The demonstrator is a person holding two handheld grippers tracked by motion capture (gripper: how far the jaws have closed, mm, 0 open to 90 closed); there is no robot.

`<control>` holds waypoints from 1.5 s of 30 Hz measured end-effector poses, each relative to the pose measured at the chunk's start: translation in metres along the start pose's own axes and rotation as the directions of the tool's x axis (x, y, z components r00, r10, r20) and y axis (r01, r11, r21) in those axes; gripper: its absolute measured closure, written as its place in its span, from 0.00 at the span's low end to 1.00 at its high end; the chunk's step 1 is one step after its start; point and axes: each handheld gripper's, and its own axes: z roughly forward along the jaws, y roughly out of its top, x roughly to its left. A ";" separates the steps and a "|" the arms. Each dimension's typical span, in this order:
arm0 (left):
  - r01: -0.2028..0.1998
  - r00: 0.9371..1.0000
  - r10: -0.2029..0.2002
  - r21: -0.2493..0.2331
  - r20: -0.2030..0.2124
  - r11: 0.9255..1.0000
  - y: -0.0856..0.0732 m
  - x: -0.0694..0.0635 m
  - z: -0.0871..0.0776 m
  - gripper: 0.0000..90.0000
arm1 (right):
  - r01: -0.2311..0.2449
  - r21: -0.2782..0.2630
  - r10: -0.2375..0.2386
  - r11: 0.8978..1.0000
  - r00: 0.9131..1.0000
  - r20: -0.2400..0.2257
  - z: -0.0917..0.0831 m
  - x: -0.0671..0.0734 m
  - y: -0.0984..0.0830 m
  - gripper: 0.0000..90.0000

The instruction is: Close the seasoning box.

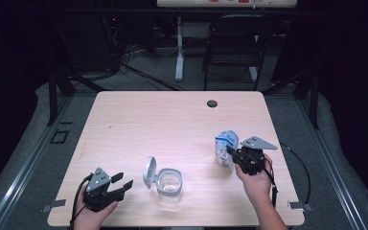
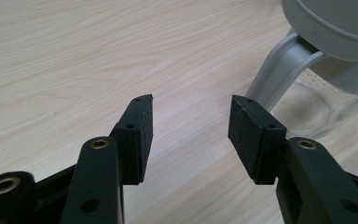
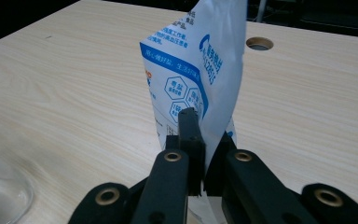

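A white and blue printed bag (image 1: 226,147) (image 3: 200,84) stands upright at the table's right side. My right gripper (image 1: 232,152) (image 3: 204,140) is shut on the bag, both pads pinching its thin side edge. A clear glass container (image 1: 169,184) with a grey hinged lid (image 1: 149,171) tipped open sits near the front middle of the table. Left of it my left gripper (image 1: 121,181) (image 2: 190,133) is open above the table with nothing between its fingers. In the left gripper view the grey lid (image 2: 340,25) and its hinge arm (image 2: 279,67) lie just ahead to the right.
The light wooden table (image 1: 172,120) has a round cable hole (image 1: 212,103) (image 3: 259,44) near its far edge. A black chair (image 1: 235,43) and a white desk leg (image 1: 179,48) stand beyond the table on the grey floor.
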 end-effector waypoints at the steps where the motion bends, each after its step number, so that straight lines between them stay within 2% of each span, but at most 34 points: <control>1: 0.000 1.000 0.000 0.001 0.001 1.000 0.000 0.000 0.000 0.56 | 0.004 0.001 -0.004 1.000 1.000 -0.004 0.000 0.001 0.000 1.00; 15: 0.000 1.000 0.000 0.004 0.001 1.000 0.000 0.000 0.000 0.56 | 0.014 0.002 -0.014 1.000 0.999 -0.043 -0.010 0.012 -0.006 1.00; 28: -0.002 1.000 0.002 -0.003 -0.001 1.000 0.000 0.000 0.000 0.56 | 0.017 -0.020 -0.019 1.000 0.993 -0.113 -0.025 0.029 -0.020 1.00; 32: -0.004 1.000 0.004 0.008 -0.003 1.000 0.000 -0.001 0.000 0.56 | 0.027 -0.019 -0.030 0.999 0.990 -0.137 -0.033 0.034 -0.024 1.00; 38: 0.001 1.000 -0.001 -0.004 -0.001 1.000 0.000 -0.001 0.001 0.56 | 0.015 -0.032 -0.020 0.999 0.987 -0.158 -0.040 0.034 -0.031 1.00; 45: -0.005 1.000 0.005 0.009 -0.002 1.000 0.001 -0.001 0.000 0.56 | 0.006 -0.021 -0.009 1.000 0.986 -0.166 -0.050 0.029 -0.035 1.00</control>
